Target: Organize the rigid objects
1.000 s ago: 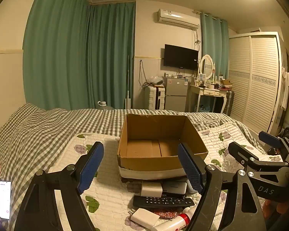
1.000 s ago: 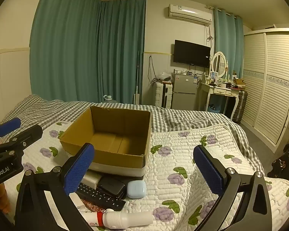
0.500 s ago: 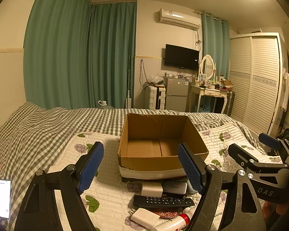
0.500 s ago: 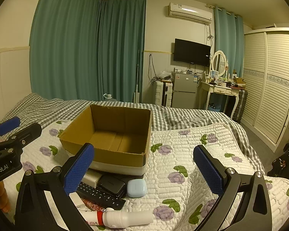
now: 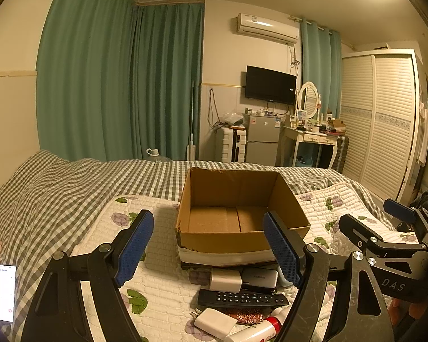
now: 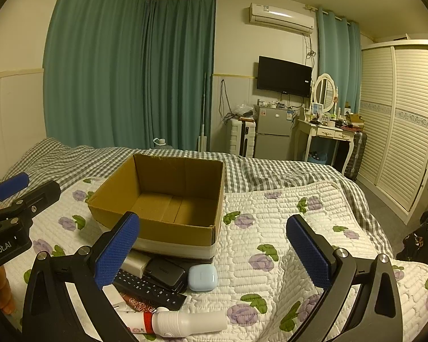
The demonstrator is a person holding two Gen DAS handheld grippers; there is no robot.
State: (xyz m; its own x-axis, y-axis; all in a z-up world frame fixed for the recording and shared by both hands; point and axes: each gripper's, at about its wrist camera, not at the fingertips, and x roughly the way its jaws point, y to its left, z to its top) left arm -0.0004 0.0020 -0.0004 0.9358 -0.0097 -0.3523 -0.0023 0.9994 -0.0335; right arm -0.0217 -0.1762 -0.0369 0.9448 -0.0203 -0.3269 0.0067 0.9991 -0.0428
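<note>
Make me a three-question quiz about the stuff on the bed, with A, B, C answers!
1. Where is the black remote?
A. in the box
B. on the quilt before the box
C. on the floor

2. What colour is the small rounded case?
A. red
B. green
C. pale blue

3. What is inside the cardboard box?
A. nothing
B. a remote
C. a bottle

Answers: 1 B, it lies in the pile on the quilt. 2 C, it looks pale blue. 3 A, only bare cardboard floor shows.

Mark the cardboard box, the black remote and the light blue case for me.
cardboard box (image 6: pixel 168 229), right wrist view, front wall.
black remote (image 5: pixel 242 298), left wrist view, middle of its keypad.
light blue case (image 6: pixel 202 277), right wrist view, centre of its lid.
</note>
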